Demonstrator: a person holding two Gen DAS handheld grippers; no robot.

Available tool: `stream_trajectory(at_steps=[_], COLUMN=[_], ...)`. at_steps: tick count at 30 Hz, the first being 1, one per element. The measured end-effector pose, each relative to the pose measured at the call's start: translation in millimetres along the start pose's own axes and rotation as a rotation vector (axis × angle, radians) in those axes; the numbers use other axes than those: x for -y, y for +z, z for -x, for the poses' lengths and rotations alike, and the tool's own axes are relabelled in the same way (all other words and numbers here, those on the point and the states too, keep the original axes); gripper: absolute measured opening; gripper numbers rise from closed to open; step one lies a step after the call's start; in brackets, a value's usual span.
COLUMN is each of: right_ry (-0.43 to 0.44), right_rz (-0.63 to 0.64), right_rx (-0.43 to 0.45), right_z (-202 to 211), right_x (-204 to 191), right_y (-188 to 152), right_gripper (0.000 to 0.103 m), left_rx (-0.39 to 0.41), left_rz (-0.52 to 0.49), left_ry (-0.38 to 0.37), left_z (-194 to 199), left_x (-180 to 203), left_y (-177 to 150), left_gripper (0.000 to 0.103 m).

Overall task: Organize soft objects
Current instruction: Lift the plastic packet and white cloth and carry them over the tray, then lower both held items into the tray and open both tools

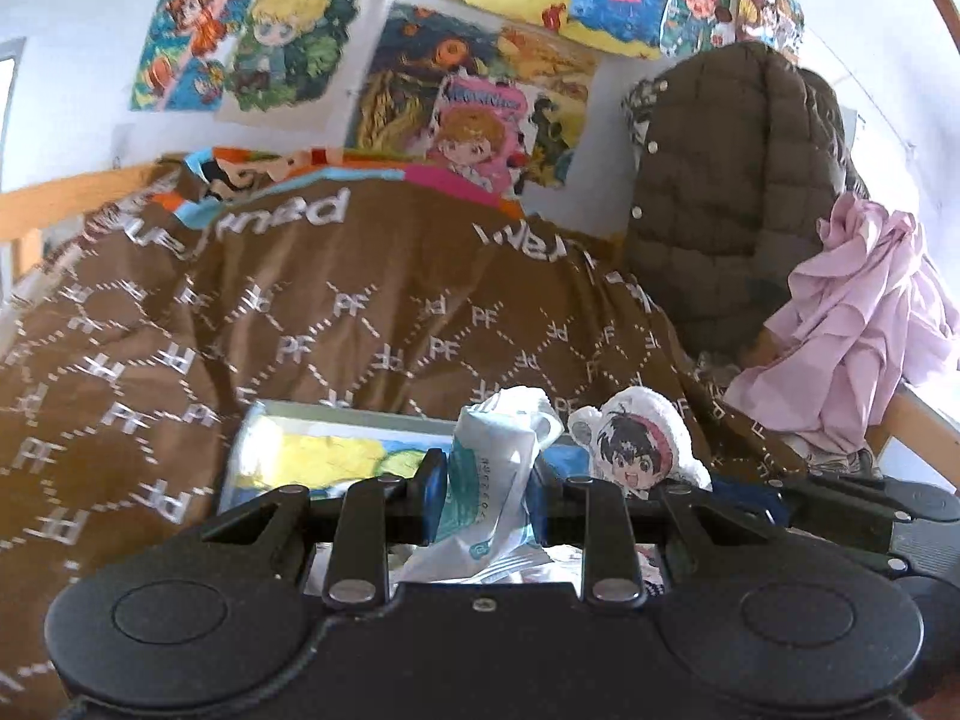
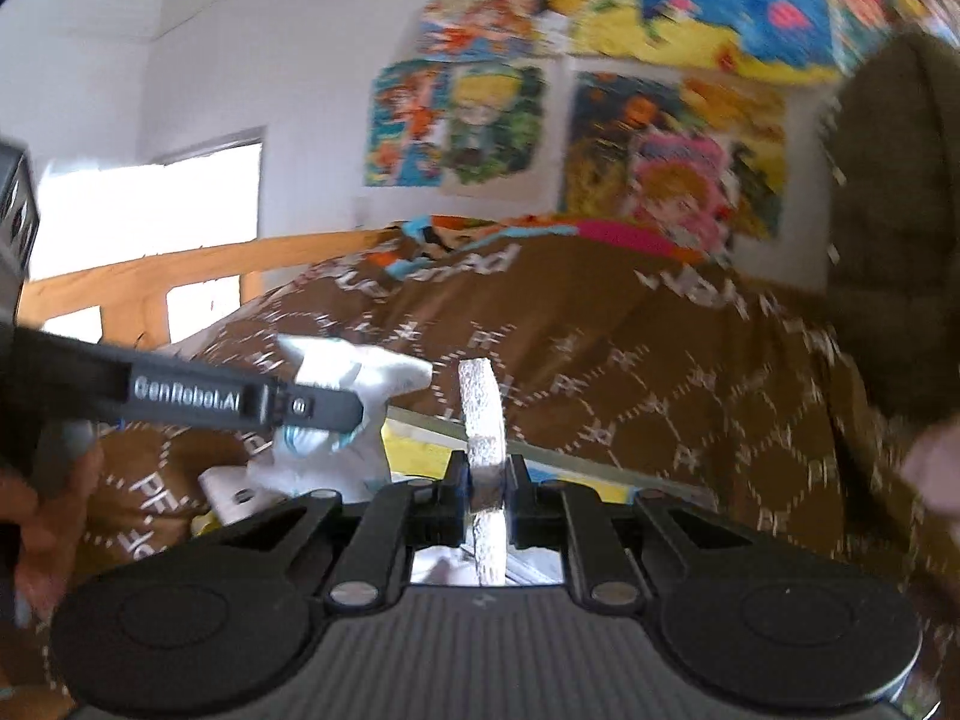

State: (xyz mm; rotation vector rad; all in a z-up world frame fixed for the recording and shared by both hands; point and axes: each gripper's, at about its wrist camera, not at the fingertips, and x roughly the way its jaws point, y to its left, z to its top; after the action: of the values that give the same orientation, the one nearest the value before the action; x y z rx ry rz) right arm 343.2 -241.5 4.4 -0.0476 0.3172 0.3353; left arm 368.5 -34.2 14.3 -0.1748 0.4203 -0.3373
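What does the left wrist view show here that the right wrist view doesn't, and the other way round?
Only the left wrist view shows the cartoon face on the plush toy, a pink cloth and the left tongs shut on a white packet. Only the right wrist view shows a window, the plush toy edge-on, pinched in the right tongs, and a hand. Both show the brown blanket, wall posters and a dark padded jacket.

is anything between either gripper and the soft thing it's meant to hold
Nothing visible. The left gripper is shut on the white and teal crumpled plastic pack, and the right gripper is shut on the flat white fleecy character plush.
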Motion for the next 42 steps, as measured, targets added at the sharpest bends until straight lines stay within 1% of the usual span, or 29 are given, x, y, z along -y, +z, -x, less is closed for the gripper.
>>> stream_trajectory(at_steps=[4, 6, 9, 13, 18, 26, 34, 39, 42], right_ry=[-0.003, -0.01, -0.014, -0.031, -0.04, -0.054, -0.067, -0.075, -0.079], right_rz=[-0.143, -0.191, -0.248, -0.285, -0.31, -0.313, -0.285, -0.269, -0.26], right_rx=[-0.004, -0.008, -0.019, -0.045, -0.06, -0.083, -0.095, -0.097, -0.102], right_z=[-6, -7, -11, -16, -19, -24, -26, -26, -27], right_x=[31, 43, 57, 66, 68, 69, 64, 63, 61], right_y=[-5, -8, -13, -19, -23, -25, -25, -25, -25], right_gripper=[0.013, 0.013, 0.013, 0.013, 0.013, 0.013, 0.014, 0.018, 0.022], left_rx=[-0.036, -0.056, -0.082, -0.119, -0.139, -0.171, -0.186, -0.189, -0.192], left_rz=[0.029, 0.035, 0.057, 0.068, 0.084, 0.083, 0.083, 0.082, 0.087], left_ry=[-0.015, -0.01, -0.012, -0.005, 0.007, 0.024, 0.029, 0.026, 0.027], left_z=[-23, -34, -45, -59, -67, -74, -76, -77, -77], left_x=[7, 11, 13, 16, 16, 19, 21, 22, 22], left_y=[-4, -7, -10, -12, -14, -15, -14, -11, -11], left_gripper=[0.03, 0.03, 0.03, 0.03, 0.03, 0.032, 0.033, 0.036, 0.04])
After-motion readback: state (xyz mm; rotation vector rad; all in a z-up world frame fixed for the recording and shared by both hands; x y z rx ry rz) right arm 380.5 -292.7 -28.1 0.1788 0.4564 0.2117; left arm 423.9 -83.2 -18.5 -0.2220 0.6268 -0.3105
